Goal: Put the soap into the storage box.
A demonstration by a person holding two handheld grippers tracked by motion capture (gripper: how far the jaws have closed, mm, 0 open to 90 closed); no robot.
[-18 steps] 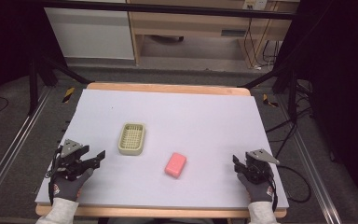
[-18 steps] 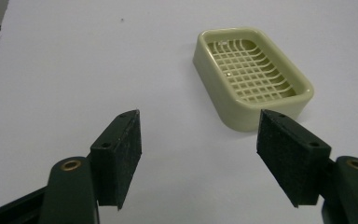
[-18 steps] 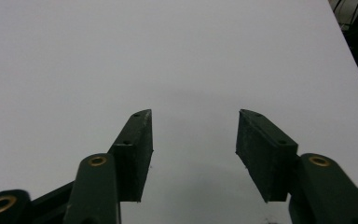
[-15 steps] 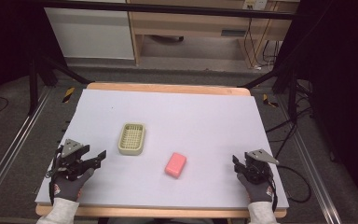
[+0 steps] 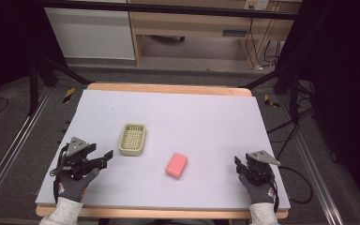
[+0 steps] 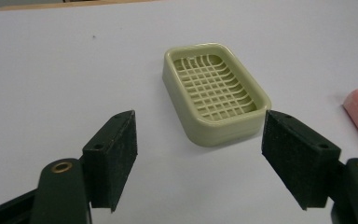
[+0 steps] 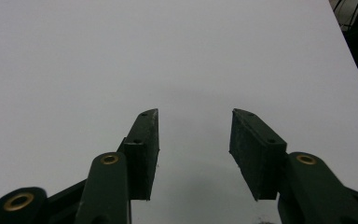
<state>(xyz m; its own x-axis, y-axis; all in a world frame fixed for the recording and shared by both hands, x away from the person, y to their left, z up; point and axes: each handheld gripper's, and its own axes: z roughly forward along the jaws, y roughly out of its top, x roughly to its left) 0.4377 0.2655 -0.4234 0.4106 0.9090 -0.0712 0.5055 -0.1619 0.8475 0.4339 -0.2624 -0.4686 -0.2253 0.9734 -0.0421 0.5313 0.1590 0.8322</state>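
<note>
Pink soap bar (image 5: 176,165) not yet in green soap dish (image 5: 132,138) at its 10 o'clock; my left gripper (image 5: 104,157) gapes, right gripper (image 5: 238,165) apart, empty; nothing grasped.

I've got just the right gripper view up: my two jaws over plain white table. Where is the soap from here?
Observer: The pink soap bar lies flat on the table, to the left of the right gripper in the high view and well apart from it.
Operator: And the dish it goes with?
Observer: The pale green soap dish sits farther left and a little farther back than the soap. Its grid floor is bare.
Operator: What is the other hand doing?
Observer: The left gripper is near the table's front left, jaws open with nothing between them, pointing at the dish.
</note>
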